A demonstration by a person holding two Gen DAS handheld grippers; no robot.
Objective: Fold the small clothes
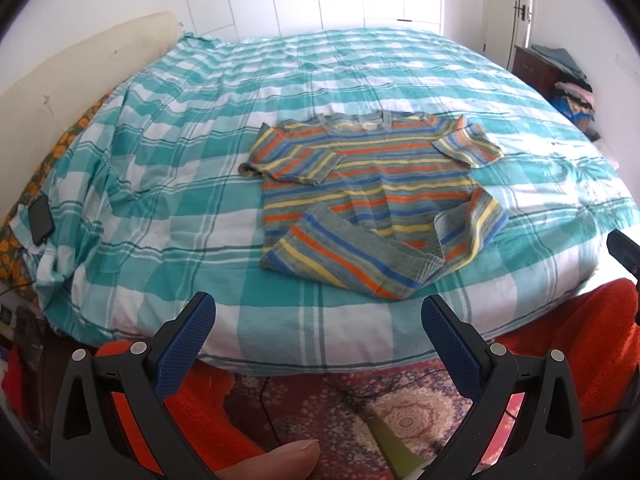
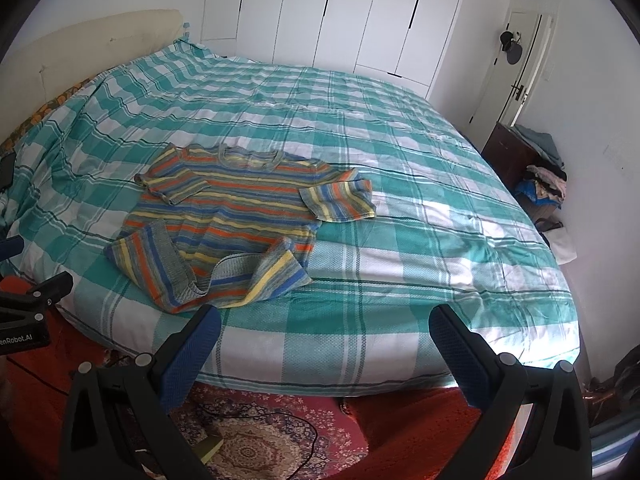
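Observation:
A small striped knit shirt (image 1: 368, 184) in orange, blue, yellow and grey lies face up on the bed, neck to the far side, with its hem corners and left sleeve flipped over. It also shows in the right wrist view (image 2: 240, 216). My left gripper (image 1: 318, 312) is open and empty, held at the bed's near edge just short of the shirt's hem. My right gripper (image 2: 324, 328) is open and empty at the near edge, to the right of the shirt.
The bed (image 1: 280, 92) wears a teal and white checked cover. A dark phone (image 1: 40, 220) lies at its left edge. A patterned rug (image 2: 260, 432) and orange cloth (image 1: 580, 340) lie below. A dark cabinet with piled clothes (image 2: 536, 168) stands at right.

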